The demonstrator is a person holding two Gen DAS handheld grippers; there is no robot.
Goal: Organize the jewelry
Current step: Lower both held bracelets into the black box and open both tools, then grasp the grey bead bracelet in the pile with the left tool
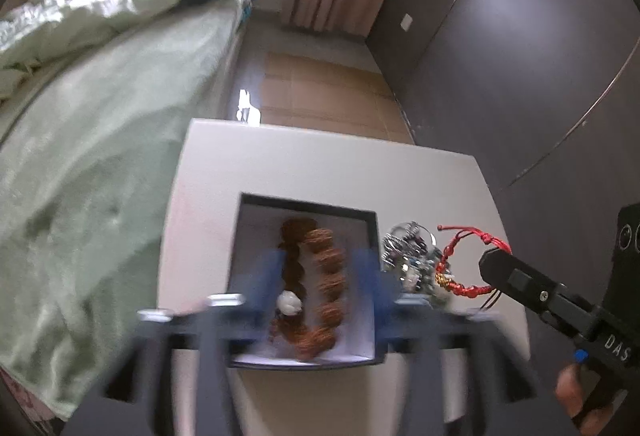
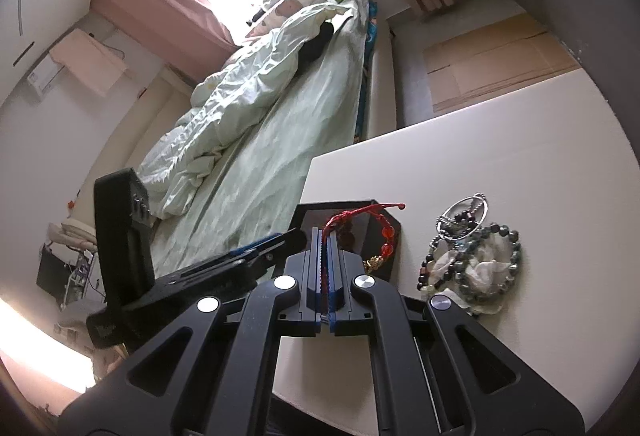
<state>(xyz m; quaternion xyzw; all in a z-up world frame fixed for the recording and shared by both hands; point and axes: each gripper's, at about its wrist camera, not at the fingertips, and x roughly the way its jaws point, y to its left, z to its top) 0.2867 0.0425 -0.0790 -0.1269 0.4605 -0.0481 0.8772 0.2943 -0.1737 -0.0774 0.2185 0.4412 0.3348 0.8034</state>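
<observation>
A black box point(image 1: 372, 236) with a white lining stands on the white table point(image 1: 320, 163). A brown bead bracelet point(image 1: 326, 276) with one white bead lies inside it. My left gripper point(image 1: 319, 256) hangs over the box, open, its blue fingers point(image 1: 272, 276) on either side of the bracelet. At the right, my right gripper point(image 1: 496, 264) is shut on a red cord bracelet point(image 1: 468, 290) that hangs above the table. In the right wrist view, the right gripper point(image 2: 325, 236) pinches the red cord bracelet point(image 2: 386, 232) in front of the box point(image 2: 394, 232).
A pile of bead bracelets and silver rings point(image 2: 472, 256) lies on the table point(image 2: 520, 175) right of the box. A bed with green bedding point(image 1: 80, 155) runs along the table's left side. A dark wardrobe point(image 1: 520, 55) stands at the right, beyond flattened cardboard point(image 1: 320, 87) on the floor.
</observation>
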